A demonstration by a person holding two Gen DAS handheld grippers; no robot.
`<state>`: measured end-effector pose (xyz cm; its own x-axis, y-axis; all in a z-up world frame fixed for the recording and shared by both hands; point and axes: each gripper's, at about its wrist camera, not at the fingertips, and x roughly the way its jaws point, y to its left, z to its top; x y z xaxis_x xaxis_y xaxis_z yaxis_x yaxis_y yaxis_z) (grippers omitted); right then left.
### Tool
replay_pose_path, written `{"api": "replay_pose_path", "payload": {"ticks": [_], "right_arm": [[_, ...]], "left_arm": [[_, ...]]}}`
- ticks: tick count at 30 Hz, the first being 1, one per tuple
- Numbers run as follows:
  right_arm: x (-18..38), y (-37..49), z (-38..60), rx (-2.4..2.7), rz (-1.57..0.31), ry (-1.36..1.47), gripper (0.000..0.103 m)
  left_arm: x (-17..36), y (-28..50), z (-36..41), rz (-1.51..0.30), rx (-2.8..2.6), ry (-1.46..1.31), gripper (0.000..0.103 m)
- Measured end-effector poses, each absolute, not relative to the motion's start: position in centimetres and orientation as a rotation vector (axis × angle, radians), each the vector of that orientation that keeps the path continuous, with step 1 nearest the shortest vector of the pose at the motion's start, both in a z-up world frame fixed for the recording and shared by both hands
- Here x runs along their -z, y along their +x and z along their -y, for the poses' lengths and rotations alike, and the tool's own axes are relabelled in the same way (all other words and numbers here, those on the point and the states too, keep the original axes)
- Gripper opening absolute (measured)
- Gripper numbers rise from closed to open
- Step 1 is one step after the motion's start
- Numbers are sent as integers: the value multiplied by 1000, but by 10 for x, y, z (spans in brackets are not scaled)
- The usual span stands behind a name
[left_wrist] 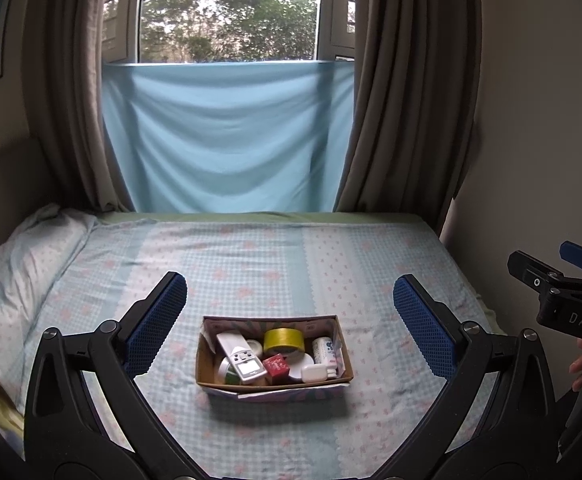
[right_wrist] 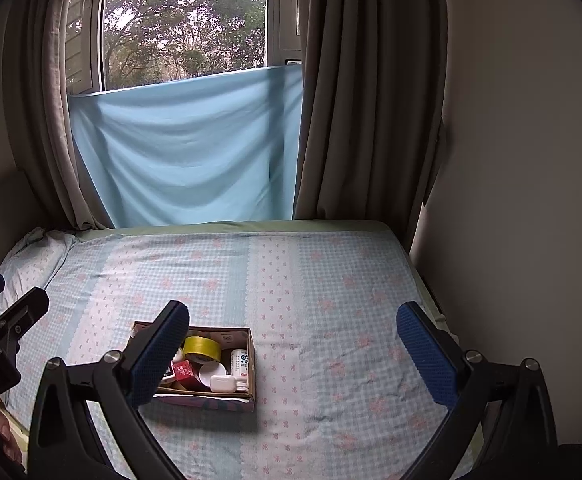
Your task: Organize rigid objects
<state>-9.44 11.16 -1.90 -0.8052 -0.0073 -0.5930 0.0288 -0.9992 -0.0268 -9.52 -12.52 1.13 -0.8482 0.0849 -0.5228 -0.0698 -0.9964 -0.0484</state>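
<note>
Left wrist | cardboard box (left_wrist: 211, 360) holds yellow tape roll (left_wrist: 283, 340) | both claws released

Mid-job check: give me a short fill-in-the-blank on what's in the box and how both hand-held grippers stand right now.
1. The cardboard box sits on the ____.
2. The roll of tape in the box is ____ in colour.
3. Both the left hand-held gripper and the right hand-held gripper have their jaws ____.
4. The small cube beside the remote control is ____.

Missing words: bed; yellow; open; red
</note>
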Motion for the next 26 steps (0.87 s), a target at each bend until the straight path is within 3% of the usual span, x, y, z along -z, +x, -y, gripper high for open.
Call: {"api": "replay_pose_path", "payload": {"ticks": [26], "right_arm": [[18, -104, -109, 2964, -56, 958, 103]], "left_arm": [[-17, -94, 114, -2, -3010, -738, 103]]}}
